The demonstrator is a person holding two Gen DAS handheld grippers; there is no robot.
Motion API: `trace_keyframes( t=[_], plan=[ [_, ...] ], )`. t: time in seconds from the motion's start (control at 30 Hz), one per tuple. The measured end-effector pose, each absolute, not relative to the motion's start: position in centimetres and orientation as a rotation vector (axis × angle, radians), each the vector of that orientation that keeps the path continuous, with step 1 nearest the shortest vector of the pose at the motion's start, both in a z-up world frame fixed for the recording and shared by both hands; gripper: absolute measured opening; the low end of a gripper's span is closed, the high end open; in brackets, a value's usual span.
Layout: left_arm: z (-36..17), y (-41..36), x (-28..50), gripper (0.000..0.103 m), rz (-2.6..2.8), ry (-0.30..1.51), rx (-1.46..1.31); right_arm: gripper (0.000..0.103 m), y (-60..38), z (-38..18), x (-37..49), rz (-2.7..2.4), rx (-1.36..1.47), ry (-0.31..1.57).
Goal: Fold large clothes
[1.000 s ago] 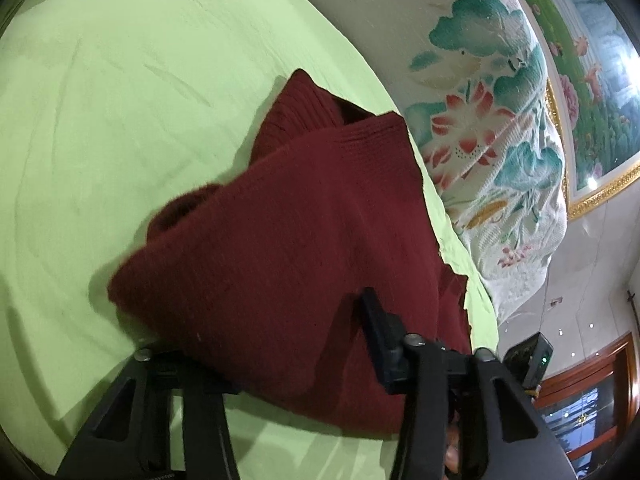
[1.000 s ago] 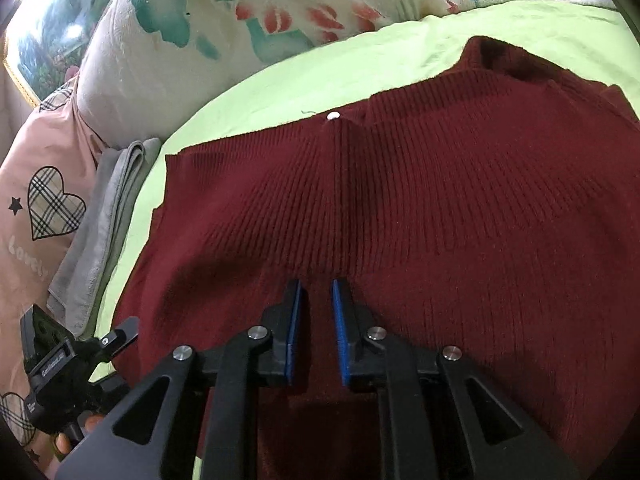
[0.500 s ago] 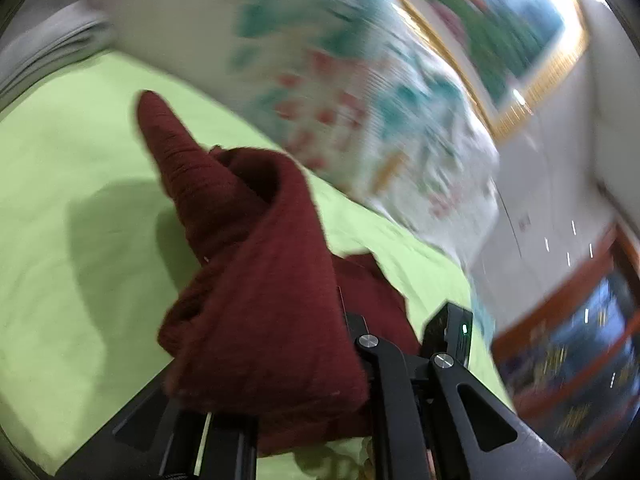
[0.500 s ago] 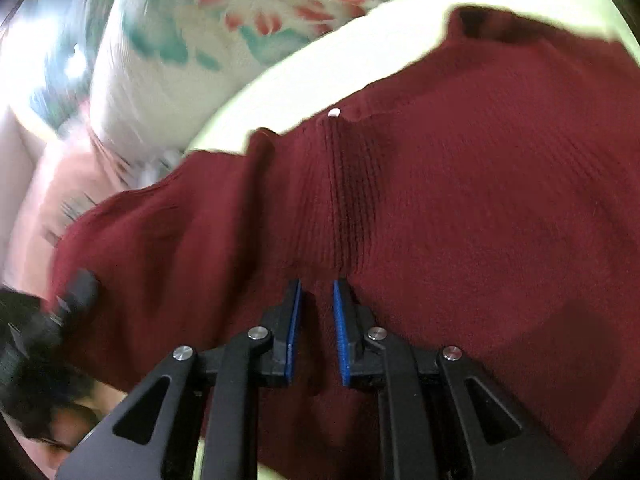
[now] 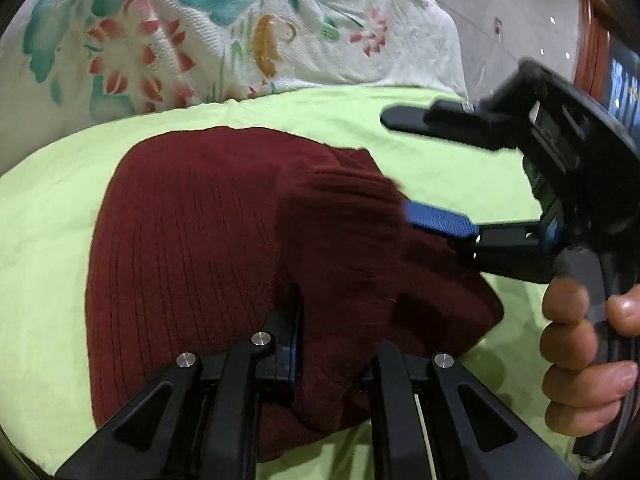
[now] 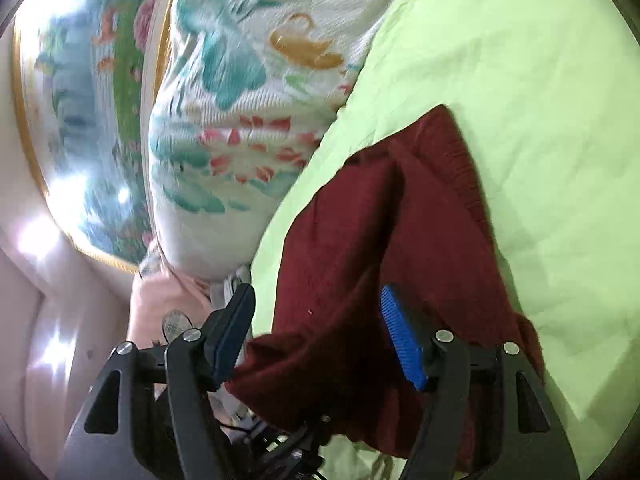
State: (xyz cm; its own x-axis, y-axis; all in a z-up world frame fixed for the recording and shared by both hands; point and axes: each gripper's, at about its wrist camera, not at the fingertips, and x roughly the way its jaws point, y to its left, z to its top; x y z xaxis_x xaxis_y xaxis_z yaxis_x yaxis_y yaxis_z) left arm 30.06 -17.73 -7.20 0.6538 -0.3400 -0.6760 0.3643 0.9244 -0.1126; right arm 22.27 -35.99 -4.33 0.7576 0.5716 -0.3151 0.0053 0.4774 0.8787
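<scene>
Maroon ribbed knit fills the middle of the left wrist view: the sweater [image 5: 192, 240] is lain on a lime-green sheet [image 5: 48, 208], bunched into a rounded heap. At 6 o'clock the left gripper [image 5: 336, 344] is seen with a thick fold of the sweater between its fingers [image 5: 288, 340]; the jaws are held apart by the fold and appear clenched on it. At 3 o'clock the right gripper [image 5: 424, 168] is seen from the side, its jaws spread wide, one blue-padded finger lying against the sweater's edge and the other raised clear above the sheet. A hand [image 5: 584, 360] is wrapped round its handle at 4 o'clock. A floral quilt [image 5: 224, 28] is banked along the sheet's far edge from 10 to 1 o'clock.

In the right wrist view, the sweater [image 6: 384, 240] is draped from 1 o'clock down to 6 o'clock over the sheet [image 6: 540, 100]. The right gripper [image 6: 316, 332] is shown at 6 o'clock, released, with its jaws wide apart; the sweater passes between the blue pads [image 6: 400, 344] without being pinched. The quilt [image 6: 248, 100] is placed at 11 o'clock, and a framed painting [image 6: 80, 112], blurred, is seen at 9 o'clock. Pink fabric [image 6: 160, 304] is seen at 8 o'clock, beside the left finger.
</scene>
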Motion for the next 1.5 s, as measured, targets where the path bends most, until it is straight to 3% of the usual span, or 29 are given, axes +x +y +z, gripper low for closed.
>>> trace_keyframes(
  t=[0.4,0.43,0.47,0.53,0.63,0.8,1.07,1.13,1.3,1.37,1.43,1.5],
  plan=[
    [-6.6,-17.4,29.0,0.011,-0.383,0.701,0.065,0.071,-31.6,-4.9,29.4,0.393,0.861,0.879],
    [-6.6,-17.5,28.9,0.011,-0.382,0.700,0.071,0.062,-31.3,-5.2,30.0,0.399,0.855,0.893],
    [-6.6,-17.6,29.0,0.011,-0.382,0.701,0.075,0.039,-30.9,-5.3,30.7,0.391,0.835,0.910],
    [-6.4,-17.7,29.1,0.010,-0.384,0.701,0.082,0.024,-30.5,-5.6,31.5,0.372,0.798,0.942],
    [-5.0,-18.1,28.6,0.010,-0.404,0.666,0.084,0.018,-30.8,-3.2,30.8,0.400,0.731,0.855],
    [-2.8,-20.9,28.4,0.011,-0.483,0.612,0.097,0.018,-33.0,1.6,27.5,0.404,0.629,0.687],
    [-8.1,-23.4,30.3,0.013,-0.533,0.776,0.085,0.018,-36.8,-4.9,27.3,0.285,0.653,0.803],
    [-7.9,-23.3,30.1,0.024,-0.546,0.781,0.091,0.018,-37.1,-4.9,27.1,0.289,0.670,0.791],
    [-6.5,-21.3,29.1,0.037,-0.591,0.815,0.021,0.024,-36.6,-4.3,27.0,0.270,0.625,0.797],
    [-5.5,-19.8,27.5,0.045,-0.607,0.812,-0.010,0.032,-36.6,-4.0,26.6,0.252,0.616,0.802],
    [-4.6,-18.0,26.3,0.060,-0.601,0.805,-0.042,0.041,-36.6,-3.5,25.9,0.216,0.583,0.800],
    [-3.7,-15.9,25.9,0.063,-0.594,0.798,-0.087,0.050,-36.7,-2.9,25.0,0.187,0.555,0.787]
  ],
)
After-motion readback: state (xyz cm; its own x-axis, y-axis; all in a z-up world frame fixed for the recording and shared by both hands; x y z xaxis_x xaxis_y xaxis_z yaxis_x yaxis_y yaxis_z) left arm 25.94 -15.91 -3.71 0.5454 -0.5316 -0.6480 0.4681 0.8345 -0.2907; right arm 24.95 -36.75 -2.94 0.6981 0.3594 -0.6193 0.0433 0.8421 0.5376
